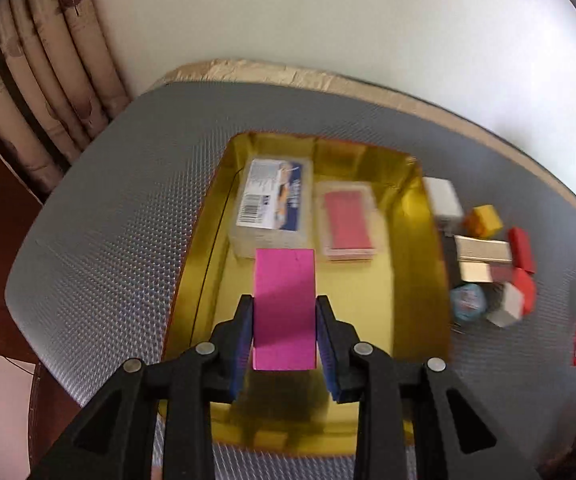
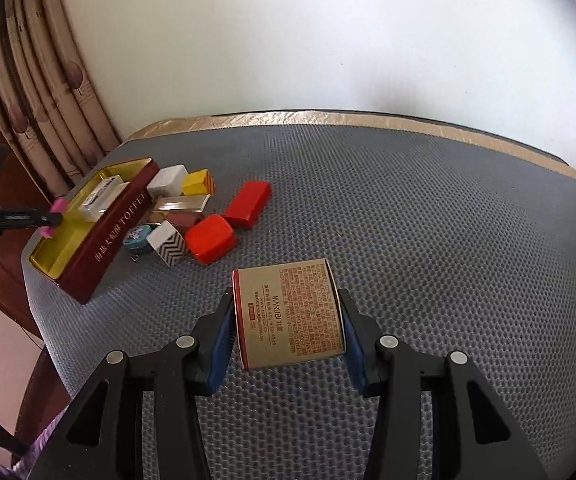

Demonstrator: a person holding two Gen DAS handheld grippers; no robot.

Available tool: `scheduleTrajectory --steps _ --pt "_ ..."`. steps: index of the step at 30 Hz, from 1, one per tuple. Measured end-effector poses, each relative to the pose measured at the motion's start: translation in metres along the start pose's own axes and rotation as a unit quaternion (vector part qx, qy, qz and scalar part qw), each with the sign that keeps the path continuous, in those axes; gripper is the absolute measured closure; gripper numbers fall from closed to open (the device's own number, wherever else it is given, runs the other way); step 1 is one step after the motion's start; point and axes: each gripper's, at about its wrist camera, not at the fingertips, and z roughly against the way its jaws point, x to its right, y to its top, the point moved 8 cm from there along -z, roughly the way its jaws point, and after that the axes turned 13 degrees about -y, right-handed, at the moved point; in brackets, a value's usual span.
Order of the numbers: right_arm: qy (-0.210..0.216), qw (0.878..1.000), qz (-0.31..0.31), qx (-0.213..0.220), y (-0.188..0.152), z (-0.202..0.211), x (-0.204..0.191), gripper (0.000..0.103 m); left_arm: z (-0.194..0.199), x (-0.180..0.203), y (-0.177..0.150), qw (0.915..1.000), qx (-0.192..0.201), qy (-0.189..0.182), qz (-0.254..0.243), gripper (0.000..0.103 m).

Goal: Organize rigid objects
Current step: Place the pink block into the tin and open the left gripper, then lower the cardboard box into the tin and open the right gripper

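My left gripper (image 1: 284, 312) is shut on a magenta box (image 1: 284, 292) and holds it above the open gold-lined tin (image 1: 420, 280). In the tin lie a clear plastic case with a label (image 1: 273, 200) and a clear case with red contents (image 1: 348, 220). My right gripper (image 2: 288, 308) is shut on a tan MARUBI box (image 2: 290, 316) above the grey mat. From the right wrist view the tin (image 2: 115, 224) has a dark red side, and the left gripper (image 2: 53, 218) with the magenta box hangs over its left edge.
A pile of small boxes lies right of the tin: white (image 1: 442, 200), yellow (image 1: 484, 220), gold (image 1: 482, 250), red (image 1: 522, 250). In the right wrist view two red boxes (image 2: 247, 204) (image 2: 209, 238) and a zigzag-patterned box (image 2: 167, 246) lie there. Curtains (image 2: 39, 92) hang at the left.
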Motion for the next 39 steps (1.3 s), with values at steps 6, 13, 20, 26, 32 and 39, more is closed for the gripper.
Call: scheduleTrajectory --steps 6,13,20,26,32,39 --pt "0.006 1.0 0.009 0.005 0.007 0.006 -0.013 0.059 -0.025 -0.021 -0.001 0.9997 -0.018 0.015 0.008 0.073" --pt "0.014 1.0 0.019 0.001 0.009 0.006 -0.03 0.059 -0.035 -0.026 -0.004 0.9993 -0.025 0.027 -0.012 0.069" --pt "0.028 0.999 0.035 0.008 0.017 0.015 -0.058 0.059 -0.022 -0.021 -0.006 0.9998 -0.005 0.011 -0.013 0.063" --pt "0.082 0.994 0.068 0.032 0.05 0.035 -0.119 0.059 0.057 -0.02 -0.03 0.9958 0.079 -0.029 0.036 0.062" --pt "0.157 0.979 0.125 0.026 0.072 0.034 -0.222 0.059 0.1 -0.011 -0.094 0.9945 0.093 -0.02 0.042 0.055" --pt "0.171 0.972 0.159 -0.035 0.071 -0.024 -0.299 0.059 0.124 -0.035 -0.129 0.9891 0.132 0.034 0.056 0.052"
